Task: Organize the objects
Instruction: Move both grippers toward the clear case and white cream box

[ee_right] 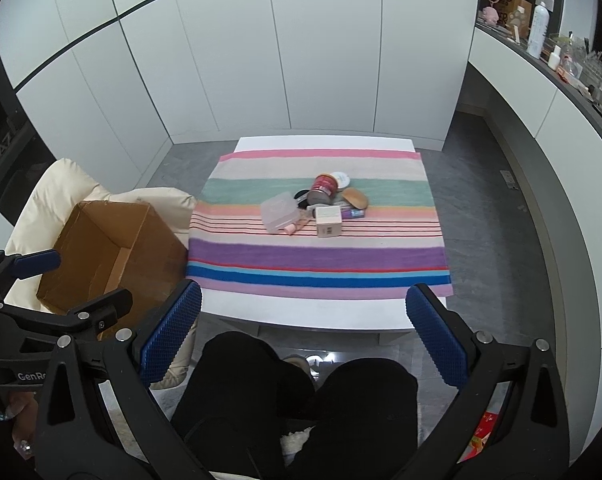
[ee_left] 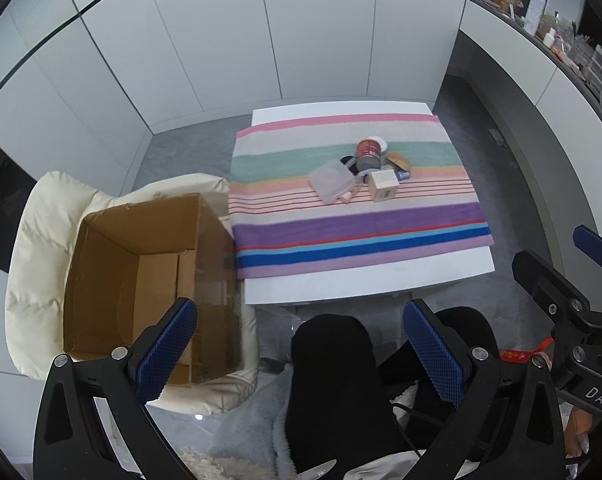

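The letters "DAS" are read on the black frame of the right gripper (ee_left: pixel 597 256) where it enters the left wrist view, and "GenRo" is read on the frame of the left gripper (ee_right: pixel 77 280) in the right wrist view. Writing on the objects themselves is too small to be read.

The left gripper (ee_left: pixel 301 356) is held with its blue-padded fingers (ee_left: pixel 169 344) spread wide, nothing between them. The right gripper (ee_right: pixel 305 332) is likewise spread wide and empty. Both are held above the person's knees (ee_right: pixel 301 408), short of the white table (ee_right: pixel 309 316).

The objects are clustered near the middle of the striped cloth (ee_right: pixel 317 256) covering the table. A red-labelled can (ee_right: pixel 321 189) is stood upright. A clear plastic case (ee_right: pixel 279 212) lies flat to its left, touching a small pink item (ee_right: pixel 295 227). A small beige box (ee_right: pixel 329 221) is stood at the near side of the cluster. A white round lid (ee_right: pixel 341 179) and a tan round item (ee_right: pixel 355 197) lie behind and to the right.

An open cardboard box (ee_left: pixel 141 272) is set on a cream cushioned seat (ee_left: pixel 45 240) just left of the table, its opening facing up.
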The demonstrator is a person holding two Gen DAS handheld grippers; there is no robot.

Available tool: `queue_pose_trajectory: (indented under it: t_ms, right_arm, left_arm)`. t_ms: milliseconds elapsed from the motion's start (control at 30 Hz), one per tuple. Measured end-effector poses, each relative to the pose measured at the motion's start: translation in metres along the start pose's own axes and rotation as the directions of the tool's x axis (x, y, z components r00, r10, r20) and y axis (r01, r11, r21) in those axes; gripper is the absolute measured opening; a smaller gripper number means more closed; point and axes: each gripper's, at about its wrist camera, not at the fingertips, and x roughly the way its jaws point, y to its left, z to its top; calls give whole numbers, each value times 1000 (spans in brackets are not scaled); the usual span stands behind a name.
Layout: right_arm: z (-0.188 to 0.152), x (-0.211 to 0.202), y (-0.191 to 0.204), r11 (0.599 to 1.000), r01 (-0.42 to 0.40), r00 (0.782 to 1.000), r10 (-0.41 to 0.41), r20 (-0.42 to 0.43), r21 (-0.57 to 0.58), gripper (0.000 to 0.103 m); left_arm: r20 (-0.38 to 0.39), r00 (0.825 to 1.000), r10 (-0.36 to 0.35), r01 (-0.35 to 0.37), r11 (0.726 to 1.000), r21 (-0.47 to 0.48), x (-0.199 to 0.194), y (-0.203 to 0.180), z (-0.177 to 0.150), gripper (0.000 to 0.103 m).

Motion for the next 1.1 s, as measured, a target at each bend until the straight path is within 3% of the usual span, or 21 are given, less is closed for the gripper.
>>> queue_pose_trajectory:
  t_ms: [333, 433, 500, 733, 933, 1100]
  right_arm:
    - [5, 11, -48, 999, 23, 1000, -23, -8, 23, 103]
    - [7, 18, -62, 999, 29, 1000, -29, -10, 37, 103]
    - [9, 24, -70, 999, 33, 999, -33, -14, 36, 103]
    - [11, 66, -92, 995, 88, 996, -88, 11, 44, 103]
    - [14, 124, -96, 997, 82, 996, -82, 44, 10, 103]
    - [22, 183, -86, 997, 75, 997, -74, 19, -33, 103]
  left_arm:
    - [-41, 998, -50, 49, 998, -38, 21, -27, 26, 103]
    - [3, 991, -136, 135, 982, -133, 27, -19, 31, 103]
    - [35, 987, -156, 160, 974, -163, 37, -17, 34, 103]
    - [64, 998, 7, -3, 998, -61, 87, -35, 45, 103]
    - [58, 998, 25, -25, 1000, 7, 136, -43, 60, 103]
    - [23, 999, -47, 48, 998, -42, 188, -30, 76, 103]
